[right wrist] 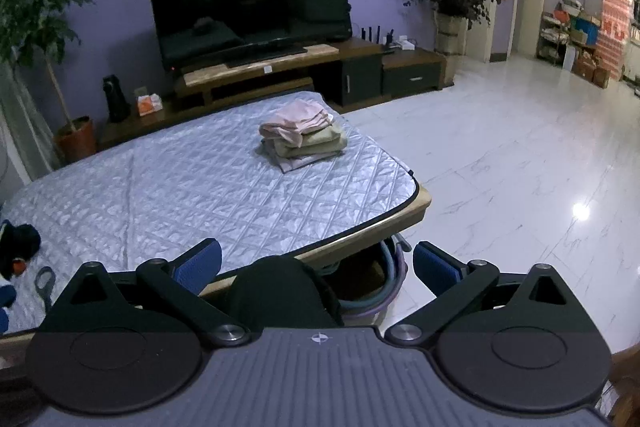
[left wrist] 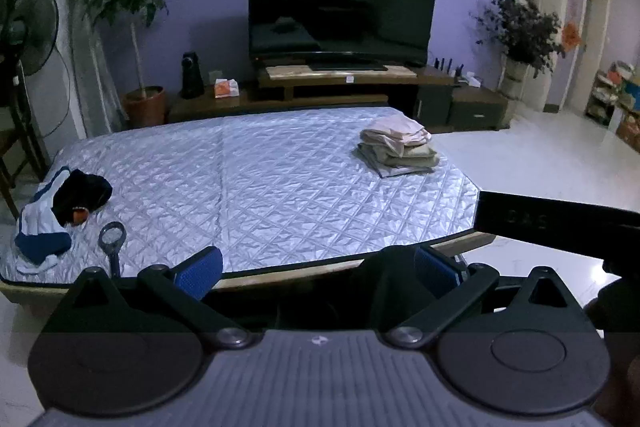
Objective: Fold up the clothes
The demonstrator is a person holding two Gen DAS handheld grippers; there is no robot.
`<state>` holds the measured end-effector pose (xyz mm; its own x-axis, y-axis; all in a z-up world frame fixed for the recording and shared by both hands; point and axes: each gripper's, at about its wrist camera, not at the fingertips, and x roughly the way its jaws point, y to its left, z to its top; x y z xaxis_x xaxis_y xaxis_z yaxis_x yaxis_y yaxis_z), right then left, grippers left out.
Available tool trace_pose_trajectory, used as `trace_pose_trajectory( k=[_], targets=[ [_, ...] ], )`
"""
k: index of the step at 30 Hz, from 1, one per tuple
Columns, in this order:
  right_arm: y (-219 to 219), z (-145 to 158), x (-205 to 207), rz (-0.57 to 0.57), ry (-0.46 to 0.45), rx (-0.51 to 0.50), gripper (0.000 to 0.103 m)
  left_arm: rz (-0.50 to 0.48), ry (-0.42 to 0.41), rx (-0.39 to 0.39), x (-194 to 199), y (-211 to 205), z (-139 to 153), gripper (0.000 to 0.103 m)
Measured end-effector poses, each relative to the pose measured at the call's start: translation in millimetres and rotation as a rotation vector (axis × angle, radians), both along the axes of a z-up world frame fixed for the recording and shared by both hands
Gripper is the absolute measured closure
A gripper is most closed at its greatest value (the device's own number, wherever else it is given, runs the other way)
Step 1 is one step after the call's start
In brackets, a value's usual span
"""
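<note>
A stack of folded clothes, pink on top of beige and grey, sits near the far right corner of the quilted table; the right wrist view shows the stack too. A crumpled black garment and a blue-and-white one lie at the table's left edge. My left gripper is open, held back at the near table edge with nothing between its fingers. My right gripper is open too, hovering over the near right corner, with a dark rounded shape below it.
A metal ring tool lies near the unfolded clothes. Beyond the table stand a TV on a low cabinet, a potted tree and a fan. A basket sits under the table's right corner. White tiled floor stretches to the right.
</note>
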<state>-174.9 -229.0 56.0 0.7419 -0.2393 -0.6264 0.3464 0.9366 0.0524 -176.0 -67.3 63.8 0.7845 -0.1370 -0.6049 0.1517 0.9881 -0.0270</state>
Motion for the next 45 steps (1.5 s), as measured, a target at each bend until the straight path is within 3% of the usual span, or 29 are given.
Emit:
trace_pose_trajectory(
  k=[45],
  targets=[
    [16.0, -10.0, 5.9, 0.052, 0.04, -0.084, 0.0, -0.027, 0.055, 0.011, 1.4, -6.1, -9.0, 0.001]
  ],
)
